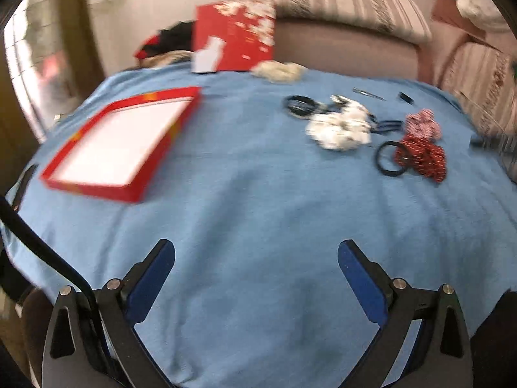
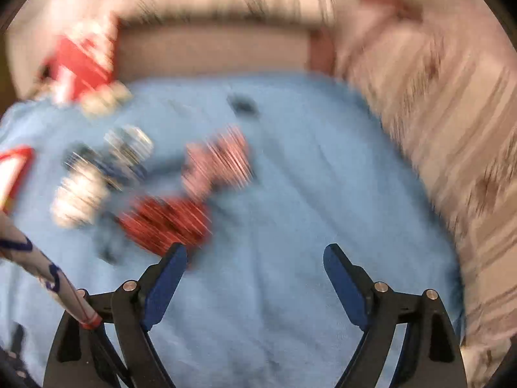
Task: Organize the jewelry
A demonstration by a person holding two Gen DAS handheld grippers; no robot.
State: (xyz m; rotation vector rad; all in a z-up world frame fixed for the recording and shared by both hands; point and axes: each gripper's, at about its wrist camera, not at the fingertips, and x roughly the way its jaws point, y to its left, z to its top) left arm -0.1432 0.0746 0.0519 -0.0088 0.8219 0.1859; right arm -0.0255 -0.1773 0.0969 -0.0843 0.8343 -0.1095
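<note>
Blue-padded left claw [image 1: 257, 255], nearest the lens: fingers spread wide, nothing between them, hanging over bare blue fleece cloth [image 1: 245, 194] covering the worktop.

Blue-padded right claw [image 2: 255, 258]: likewise spread wide and empty; its view was heavily smeared by motion, so detail there was poor.

Dark red patterned fabric scrunchie [image 1: 421, 158]: lay right of centre on the cloth, touching a plain black elastic hair ring [image 1: 389, 158]. In the right wrist view it sat just beyond the left finger of the right claw, the closest piece to it.

Pink-and-white patterned scrunchie [image 1: 423, 123], white ruffled scrunchie [image 1: 339, 127], bundle of black hair bands [image 1: 300, 105]: clustered just behind, some touching.

Shallow red cardboard tray with white inside [image 1: 119, 142]: well apart to the left, apparently empty, judged the destination.

Upright red printed box lid [image 1: 236, 34]: at the far edge.

Handling note: the first pick appeared not yet made. Advised slowing the right claw, centring the fingers on the scrunchie's bunched fabric, and closing clear of the touching black ring so that only one piece lifted.
</note>
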